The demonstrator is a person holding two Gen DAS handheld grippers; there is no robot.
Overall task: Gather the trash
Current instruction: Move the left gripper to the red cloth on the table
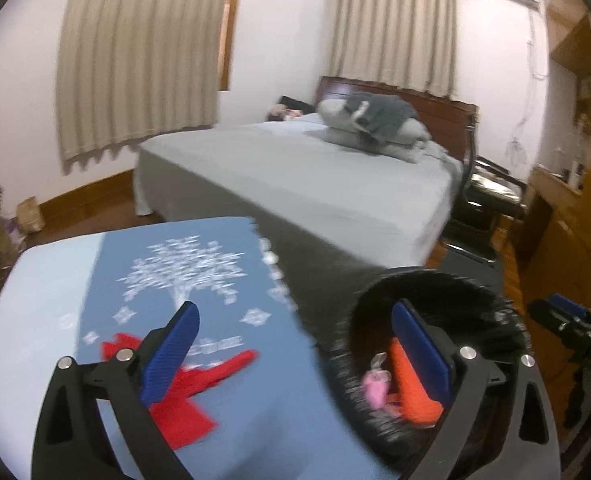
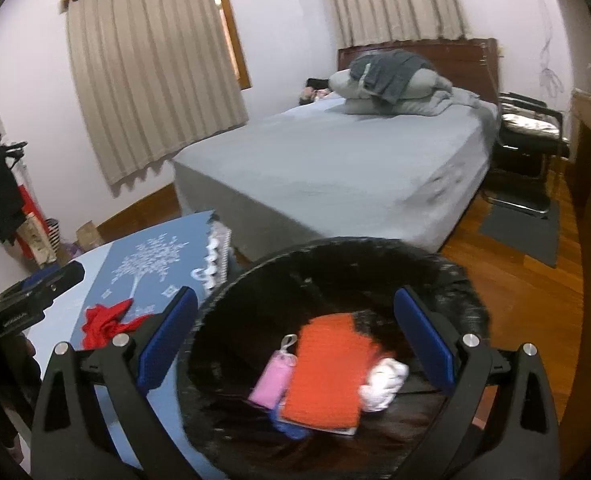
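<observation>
A black round trash bin (image 2: 447, 276) stands beside a table with a blue cloth (image 1: 215, 280). In the bin lie an orange pad (image 2: 327, 376), a pink packet (image 2: 273, 380) and a white crumpled wad (image 2: 383, 384). Red crumpled paper (image 1: 187, 400) lies on the cloth; it also shows in the right wrist view (image 2: 103, 322). My left gripper (image 1: 299, 352) is open above the table edge, between the red paper and the bin (image 1: 435, 292). My right gripper (image 2: 303, 340) is open and empty over the bin's mouth.
A bed with a grey sheet (image 2: 335, 160) fills the middle of the room behind the table. A black chair (image 2: 531, 136) and wooden cabinets (image 1: 575, 208) stand at the right. Curtains (image 1: 135, 56) hang on the far wall. A dark mat (image 2: 523, 228) lies on the wooden floor.
</observation>
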